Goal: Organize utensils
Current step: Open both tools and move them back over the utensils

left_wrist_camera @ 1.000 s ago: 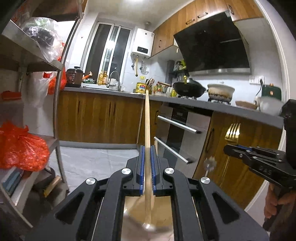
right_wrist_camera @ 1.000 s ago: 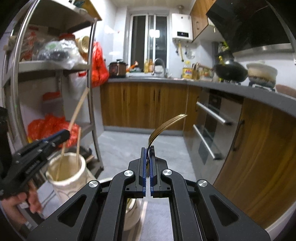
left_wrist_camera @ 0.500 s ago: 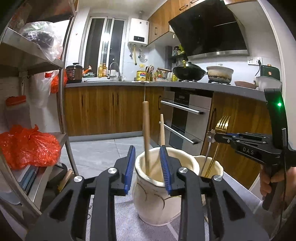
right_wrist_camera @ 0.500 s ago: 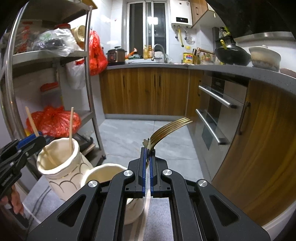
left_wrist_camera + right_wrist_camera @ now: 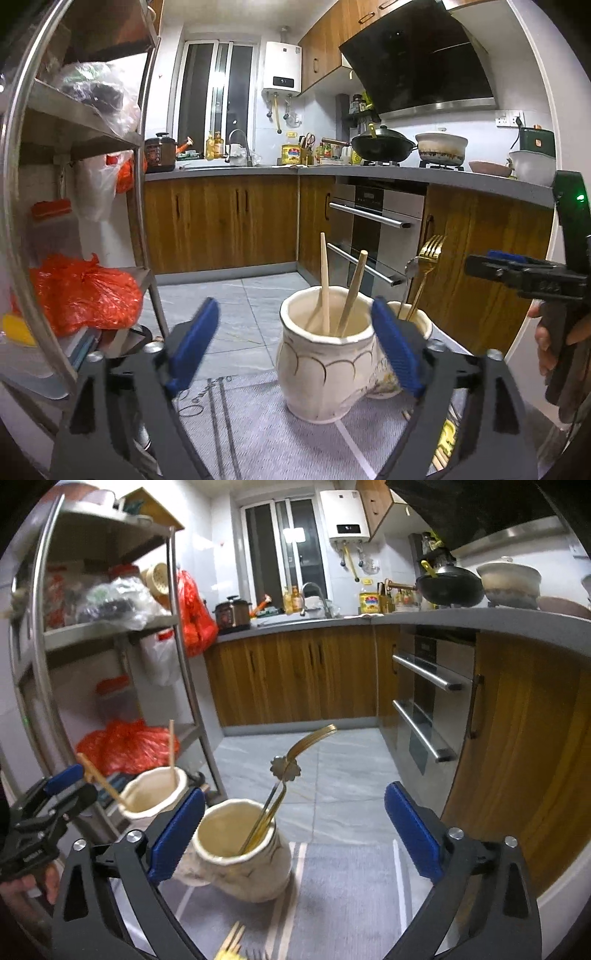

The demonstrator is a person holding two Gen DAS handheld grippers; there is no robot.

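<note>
Both grippers have just been opened wide with nothing between the jaws: the left gripper (image 5: 291, 350) is spread at 6 o'clock around the cream jar (image 5: 325, 369), and its right pad (image 5: 393, 354) could catch that jar's rim if drawn back carelessly, so that the jar and the two wooden utensils (image 5: 325, 280) leaning inside would be tipped. The right gripper (image 5: 295, 845) is likewise parted, its left pad (image 5: 175, 840) just beside the second jar (image 5: 240, 860), where the gold fork (image 5: 314, 738) and what seems to be a flower-ended spoon (image 5: 284, 768) lean toward 1 o'clock and could be knocked out. Further utensils, blurred at 6 o'clock on the mat (image 5: 351, 904), could be overlooked.
</note>
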